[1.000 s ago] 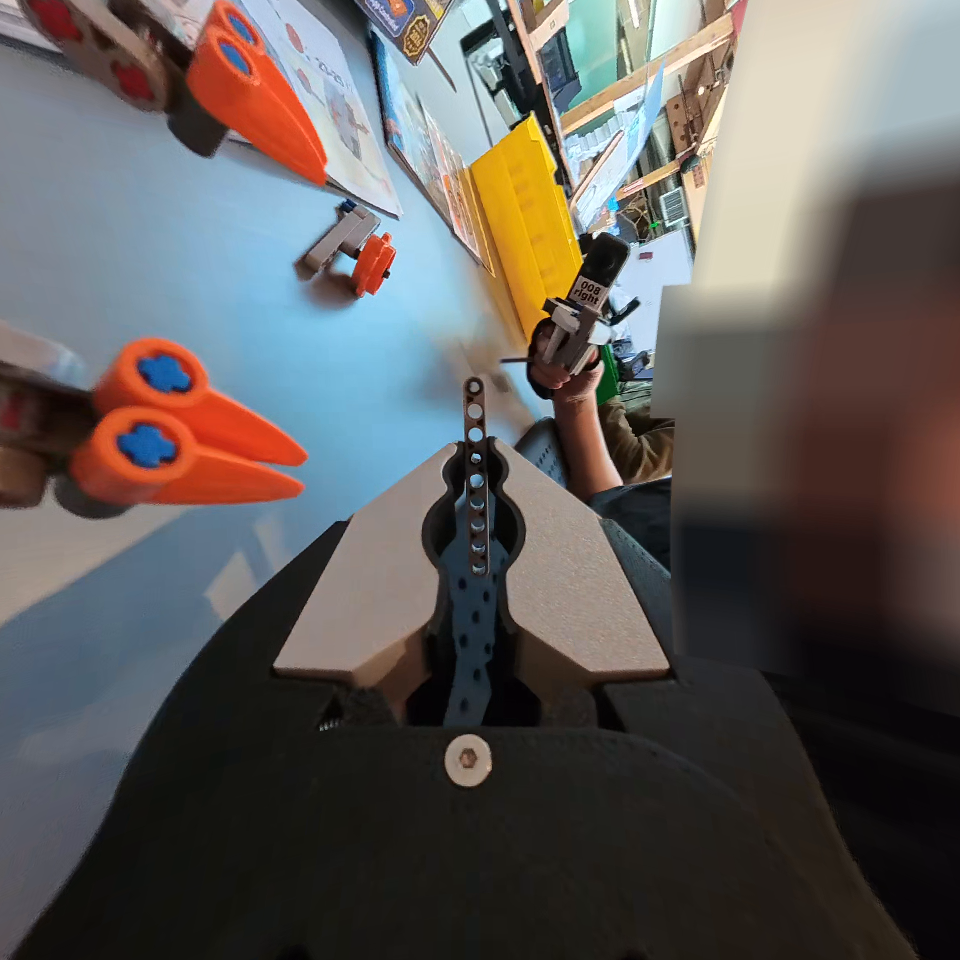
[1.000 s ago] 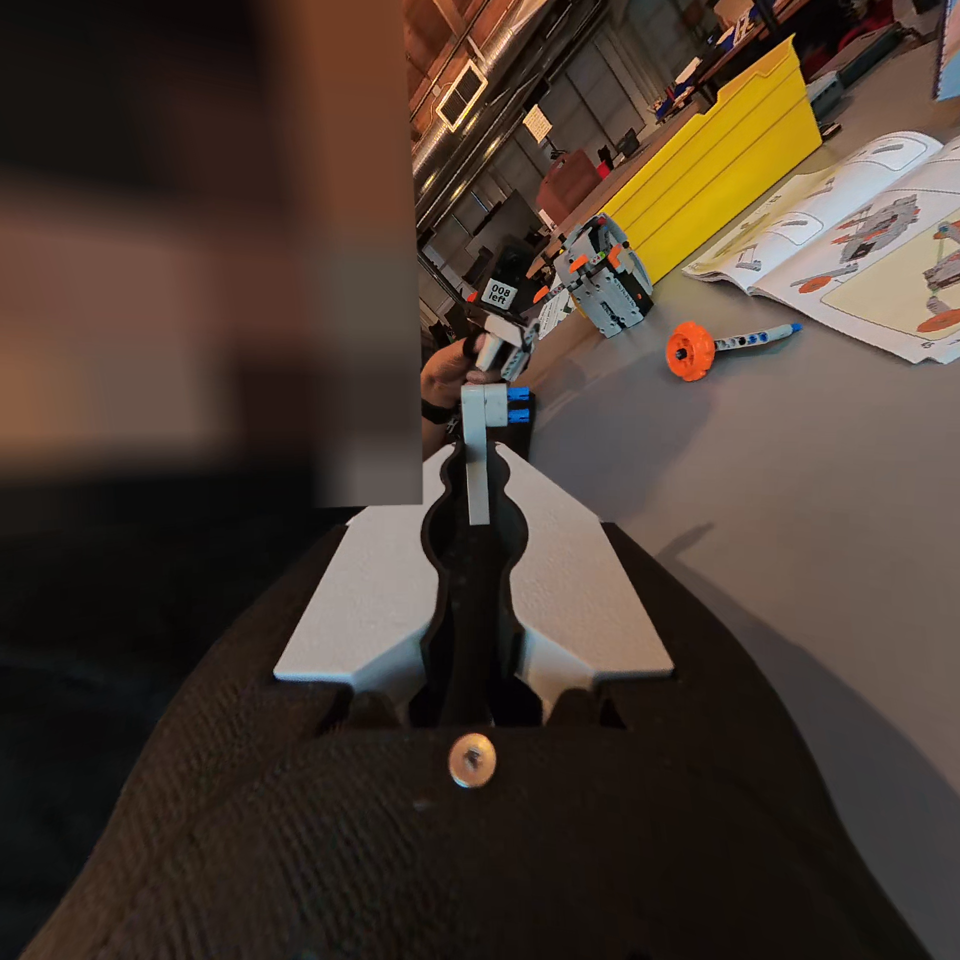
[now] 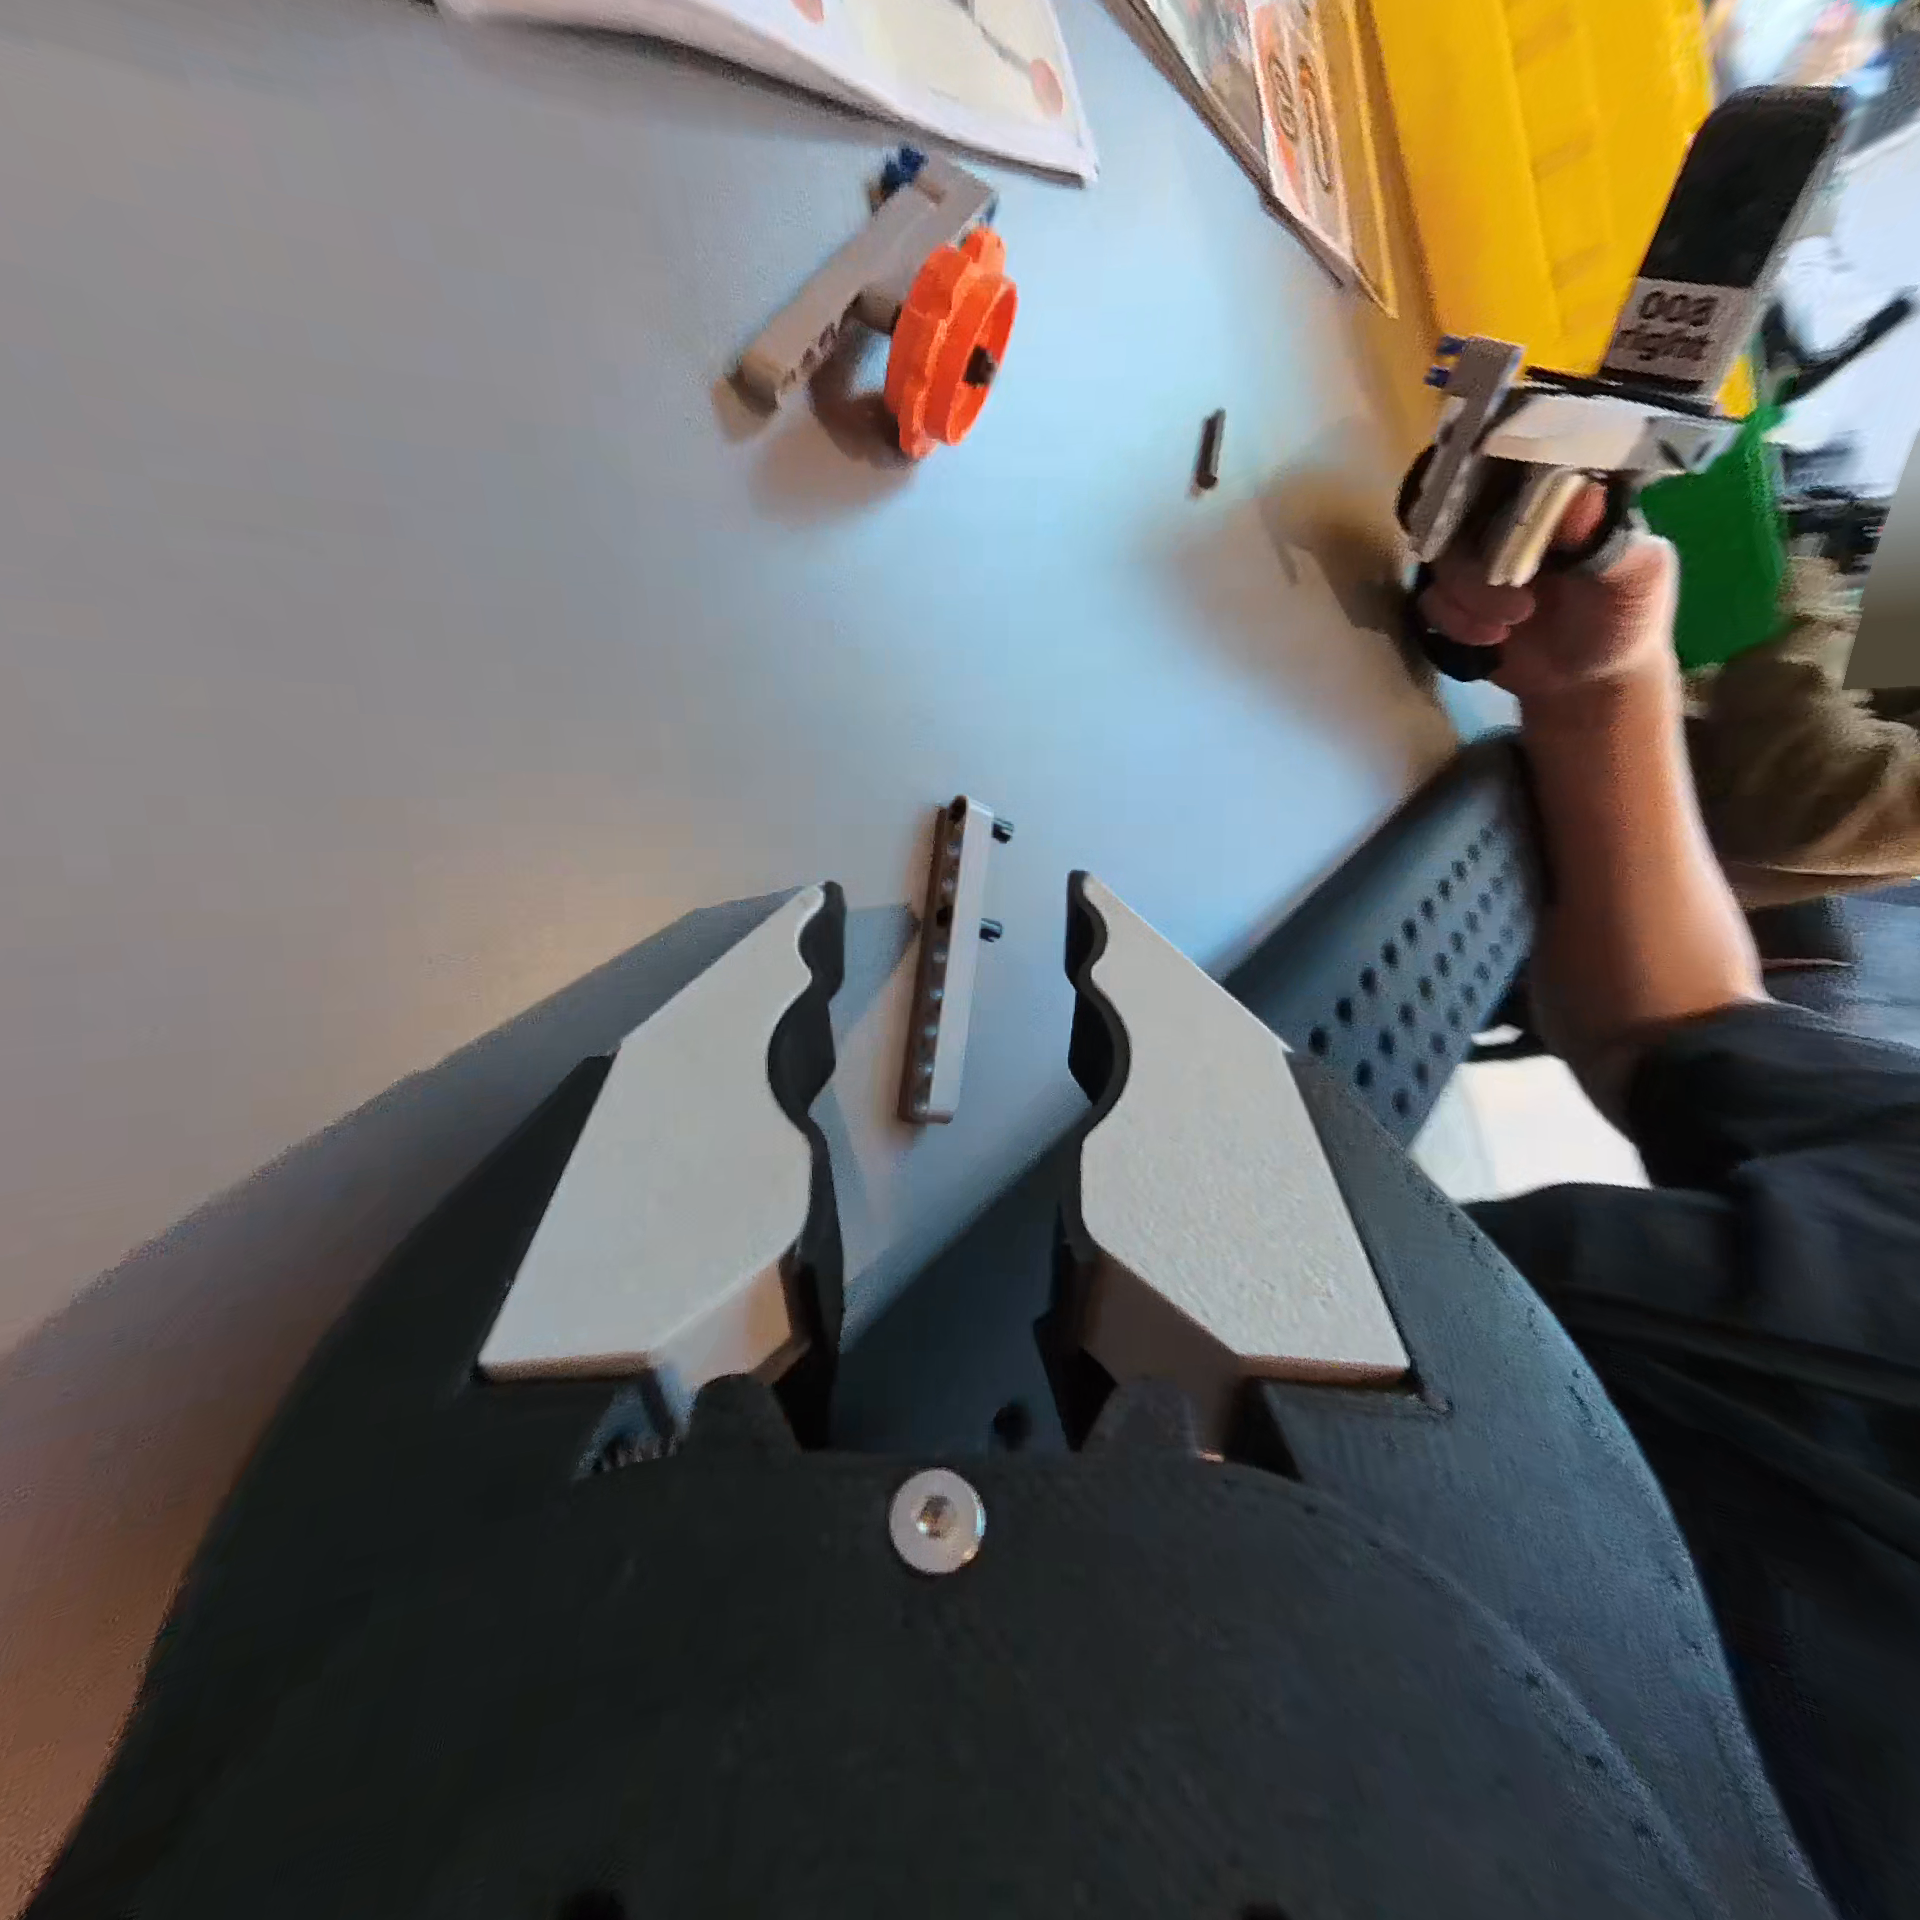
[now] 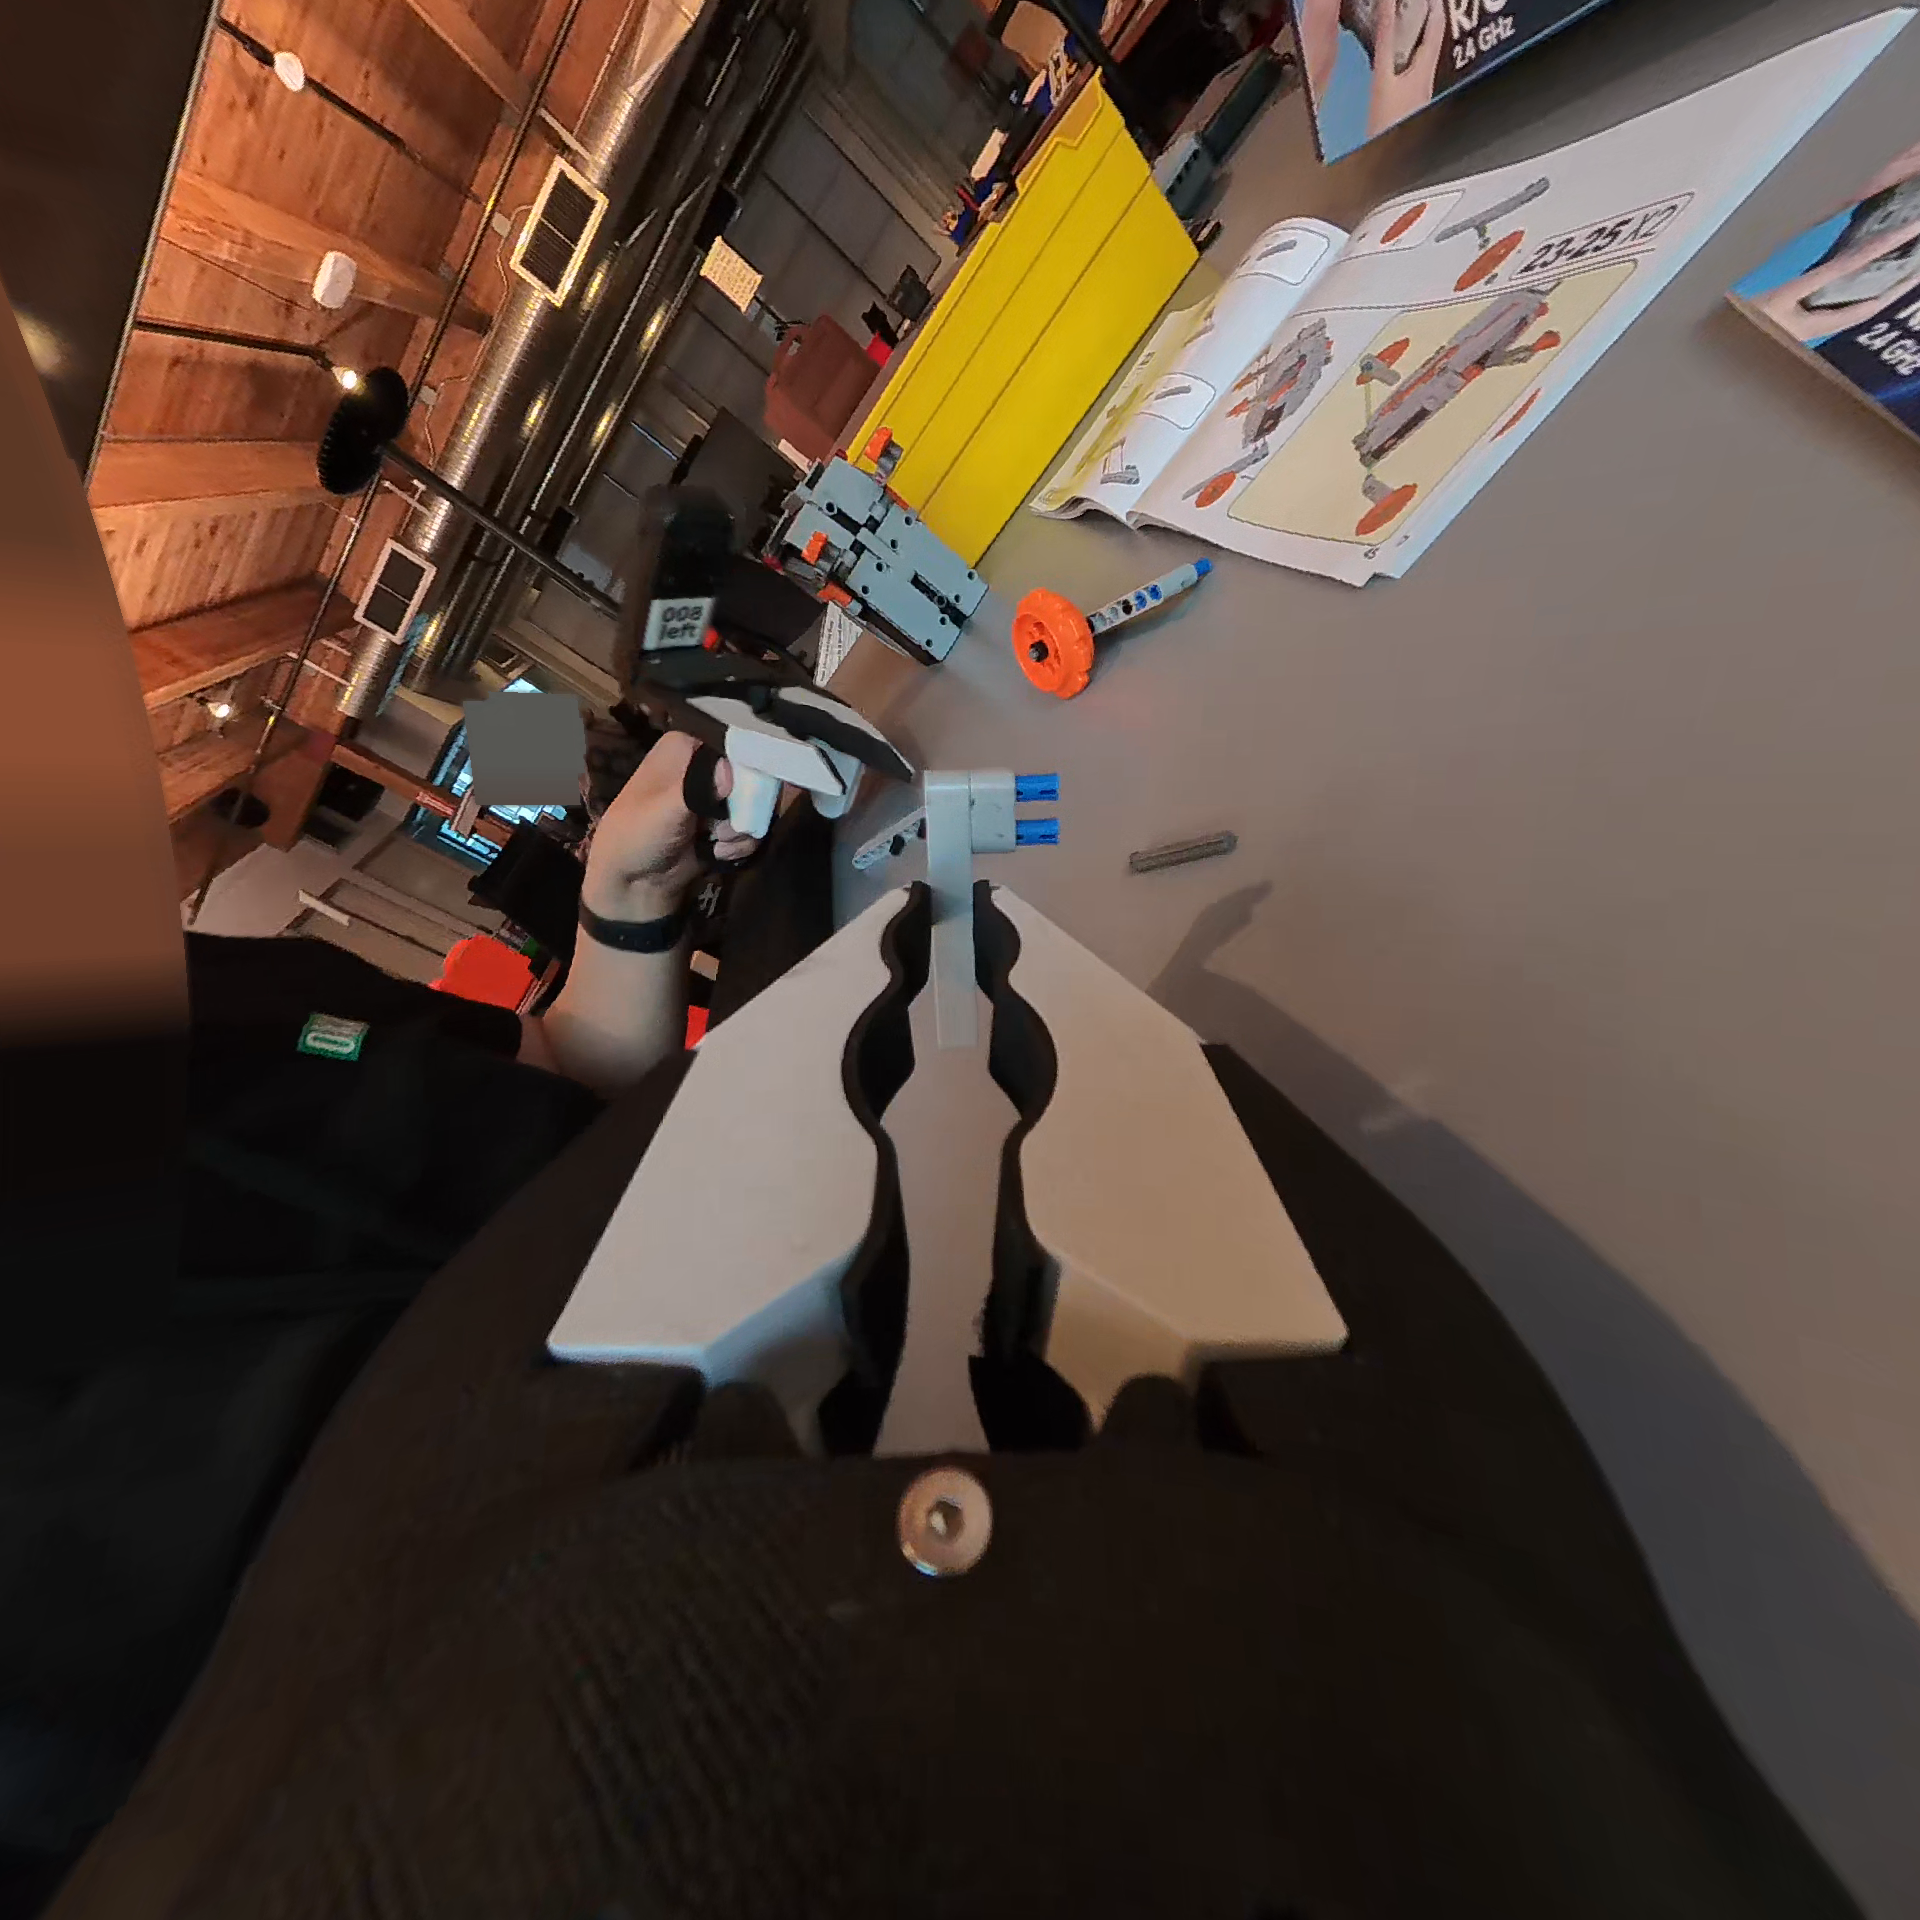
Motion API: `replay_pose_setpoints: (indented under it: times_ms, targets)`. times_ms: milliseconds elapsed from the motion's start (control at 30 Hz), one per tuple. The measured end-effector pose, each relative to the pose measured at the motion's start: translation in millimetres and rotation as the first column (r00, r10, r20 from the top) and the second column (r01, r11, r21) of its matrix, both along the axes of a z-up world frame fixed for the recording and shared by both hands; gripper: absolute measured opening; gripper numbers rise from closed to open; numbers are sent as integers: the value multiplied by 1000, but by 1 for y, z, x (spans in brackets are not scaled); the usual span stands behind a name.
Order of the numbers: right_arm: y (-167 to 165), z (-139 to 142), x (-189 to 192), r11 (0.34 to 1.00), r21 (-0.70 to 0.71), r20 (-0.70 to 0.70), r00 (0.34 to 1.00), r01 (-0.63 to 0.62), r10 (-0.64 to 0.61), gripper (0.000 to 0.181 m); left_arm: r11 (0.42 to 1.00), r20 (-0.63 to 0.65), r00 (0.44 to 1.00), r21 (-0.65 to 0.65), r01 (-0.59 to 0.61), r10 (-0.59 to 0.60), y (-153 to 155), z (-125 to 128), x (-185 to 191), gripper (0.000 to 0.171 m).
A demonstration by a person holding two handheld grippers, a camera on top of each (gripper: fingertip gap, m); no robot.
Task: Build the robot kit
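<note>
On the grey workshop table [image 3: 312,623], our left gripper [image 3: 948,904] stands wide apart and empty over a perforated grey beam [image 3: 940,977] lying between its fingers. Our right gripper [image 4: 948,894] pinches an L-shaped grey piece with blue pins [image 4: 971,831]. We judge a steady grip keeps those pins aligned.

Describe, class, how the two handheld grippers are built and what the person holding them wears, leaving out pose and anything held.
Each gripper, left and right, has a textured black body, two pale grey wedge fingers with wavy black inner pads, and a silver screw. Each carries a small label. The person wears a dark wristband and dark sleeves.
</note>
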State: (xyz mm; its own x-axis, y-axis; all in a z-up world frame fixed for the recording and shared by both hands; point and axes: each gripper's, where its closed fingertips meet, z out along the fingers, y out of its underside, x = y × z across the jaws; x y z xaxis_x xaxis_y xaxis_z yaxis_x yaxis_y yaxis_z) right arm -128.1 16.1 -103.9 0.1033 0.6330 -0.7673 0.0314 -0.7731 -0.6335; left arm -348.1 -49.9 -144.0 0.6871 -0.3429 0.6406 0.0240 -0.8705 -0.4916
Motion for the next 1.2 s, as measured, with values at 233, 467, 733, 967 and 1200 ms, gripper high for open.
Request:
replay_pose_setpoints:
  times_ms: [233, 467, 733, 967, 1200]
  targets:
    - [12, -1, -10, 998, -4, -1, 998, 65, -65, 6, 879, -87, 978, 429, 206, -187, -5, 59, 85, 31]
    - [16, 0, -5, 995, -7, -22, 995, 102, -102, 6, 803, -424, 865, 398, 443, -267, 59, 23, 149, 31]
    - [20, 13, 5, 992, -57, -130, 984, 113, -120, 6, 827, -461, 842, 331, 455, -279, 81, 0, 167, 26]
    - [-37, 74, -29, 991, 15, -410, 903, -133, 128, 6, 850, 209, 875, 415, 325, -437, 5, 86, 186, 30]
    - [-78, 84, -84, 986, 125, -406, 902, -107, 149, 6, 869, 316, 889, 469, 158, -332, -32, 93, 161, 15]
